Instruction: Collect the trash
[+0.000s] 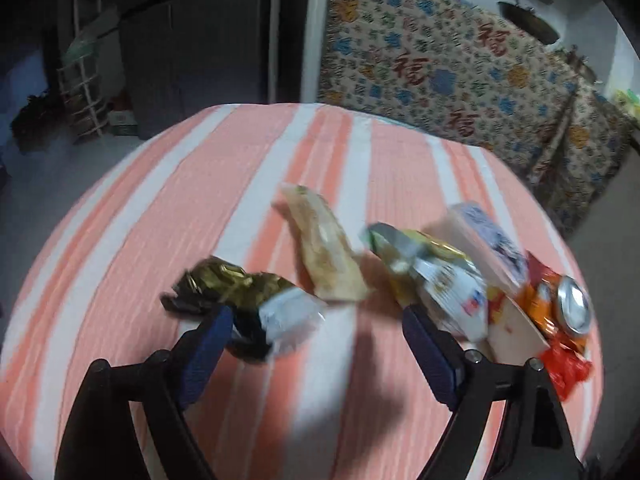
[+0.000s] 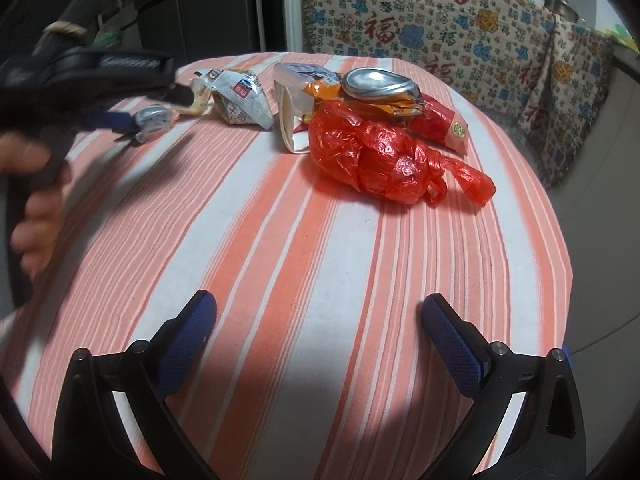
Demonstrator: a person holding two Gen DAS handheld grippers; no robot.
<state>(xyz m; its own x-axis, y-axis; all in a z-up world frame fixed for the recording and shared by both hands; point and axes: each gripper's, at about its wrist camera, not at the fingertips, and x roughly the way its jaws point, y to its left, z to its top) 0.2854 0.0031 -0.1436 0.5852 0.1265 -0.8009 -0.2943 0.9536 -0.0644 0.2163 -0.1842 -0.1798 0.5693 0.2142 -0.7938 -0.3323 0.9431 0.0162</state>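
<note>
Your striped tablecloth [image 2: 304, 280] carries all the trash, and no bin or bag to receive it shows in either view, so I judge the collecting barely begun. The biggest piece, the knotted red plastic bag [image 2: 384, 160], sits toward the far right, touching the crushed can [image 2: 378, 86] and the white carton [image 2: 292, 120] behind it. Left of those lies the white snack packet [image 2: 240, 100], then the pale wrapper [image 1: 324, 252], then the small gold-and-black wrapper [image 1: 236, 292]. Your left gripper [image 1: 316, 320] hangs low over the cloth, jaws spread wide and gripping nothing, its left pad just against that gold wrapper. Your right gripper [image 2: 318, 316] hovers near the table's near edge, equally wide and empty, well apart from the pile.
</note>
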